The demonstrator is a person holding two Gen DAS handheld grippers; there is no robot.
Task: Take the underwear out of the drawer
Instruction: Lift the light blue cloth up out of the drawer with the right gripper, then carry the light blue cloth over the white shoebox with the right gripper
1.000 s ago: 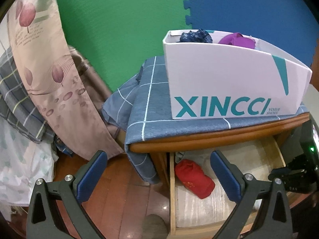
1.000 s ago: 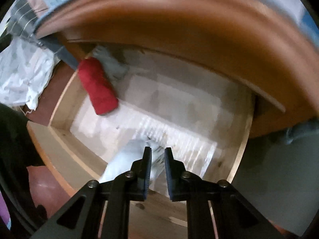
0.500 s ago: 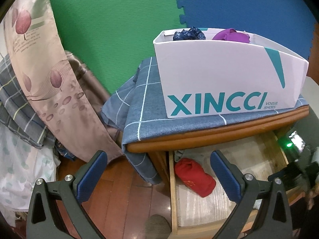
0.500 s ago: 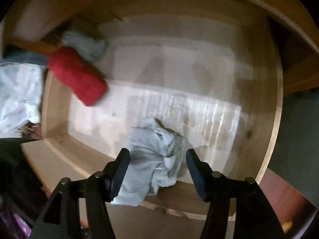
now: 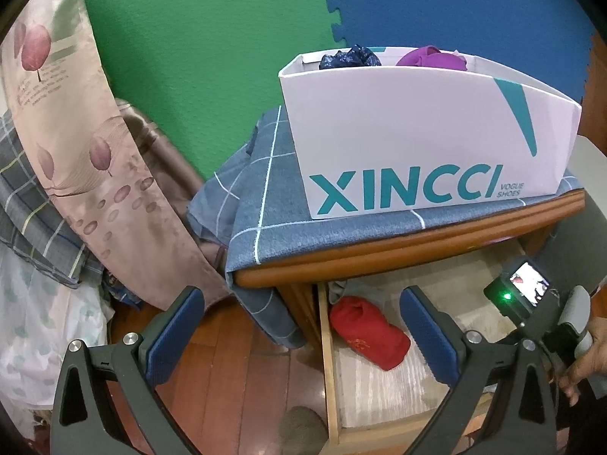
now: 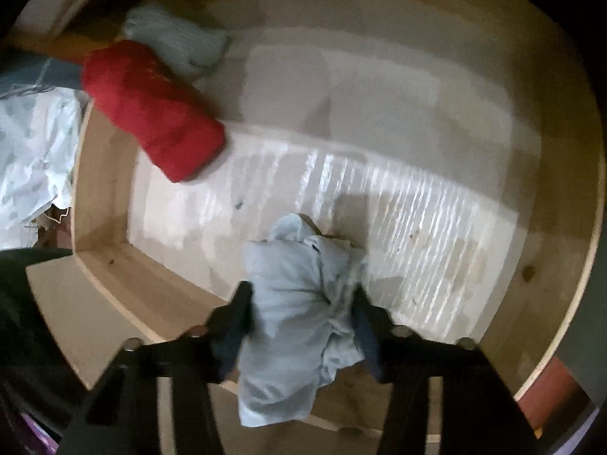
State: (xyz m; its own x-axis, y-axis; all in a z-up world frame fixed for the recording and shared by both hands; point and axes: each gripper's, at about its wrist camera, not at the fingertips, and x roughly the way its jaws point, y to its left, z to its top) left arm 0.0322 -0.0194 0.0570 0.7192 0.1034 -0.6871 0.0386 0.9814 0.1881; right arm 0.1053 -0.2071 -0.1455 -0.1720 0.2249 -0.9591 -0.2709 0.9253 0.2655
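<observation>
The wooden drawer [image 6: 557,284] is pulled open. A crumpled light blue underwear [image 6: 299,311] lies at its front edge. My right gripper [image 6: 303,326] is open, one finger on each side of that garment. A red rolled garment [image 6: 151,110] and a pale grey-green one [image 6: 178,38] lie at the drawer's back left. In the left wrist view my left gripper [image 5: 303,337] is open and empty, hovering above the floor and the drawer's left side [image 5: 328,360], with the red garment [image 5: 368,331] between its fingers in the picture.
A white XINCCI shoe box [image 5: 417,144] holding dark blue and purple garments sits on a blue checked cloth [image 5: 273,208] on the cabinet top. Curtains and bedding [image 5: 76,174] hang at the left. The right hand's gripper body [image 5: 531,303] shows at the right.
My right gripper opened from shut and moved down onto the light blue underwear, now straddling it. The left gripper stayed open and shifted only slightly.
</observation>
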